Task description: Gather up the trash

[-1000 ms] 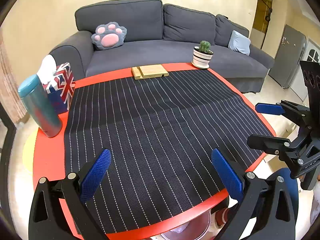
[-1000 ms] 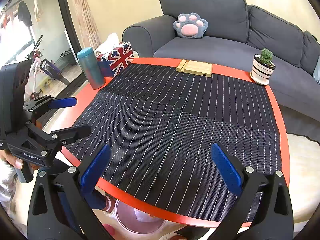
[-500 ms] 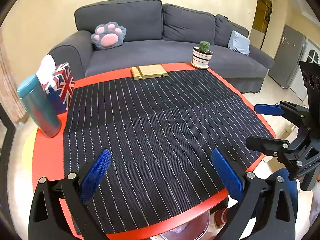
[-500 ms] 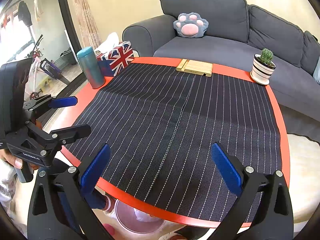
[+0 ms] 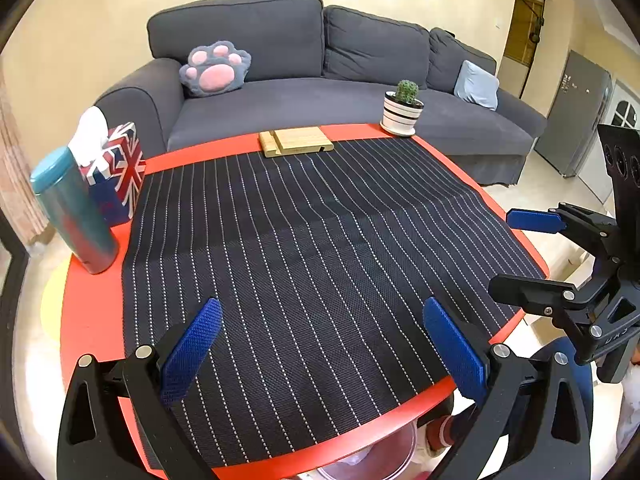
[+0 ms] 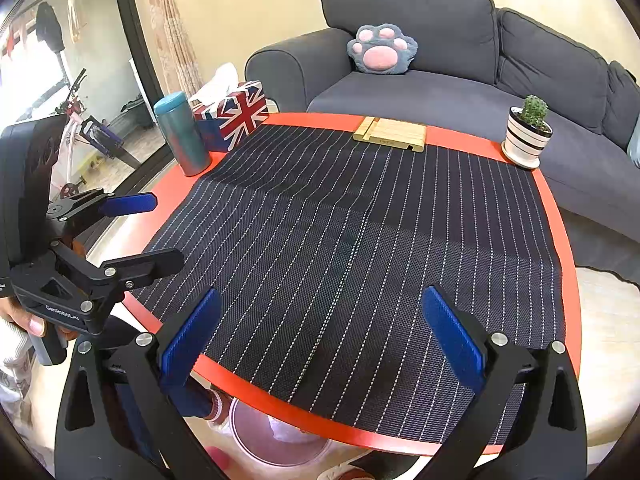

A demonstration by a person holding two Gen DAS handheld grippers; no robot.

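Observation:
No loose trash shows on the round red table [image 5: 92,320] or on its black pinstriped mat [image 5: 320,240]. A pink see-through bin [image 6: 256,448] stands on the floor under the table's near edge, with something white inside; its top also peeks out in the left wrist view [image 5: 384,452]. My left gripper [image 5: 320,344] hovers open over the near edge with nothing between its blue pads. My right gripper [image 6: 320,332] is open and empty too. Each shows in the other's view, the right gripper [image 5: 500,250] at the right and the left gripper [image 6: 168,228] at the left.
At the table's far left stand a teal tumbler [image 5: 74,208] and a Union Jack tissue box [image 5: 120,172]. A wooden stand [image 5: 296,142] and a potted cactus [image 5: 402,108] sit at the far edge. A grey sofa [image 5: 320,92] with a paw cushion [image 5: 216,68] is behind.

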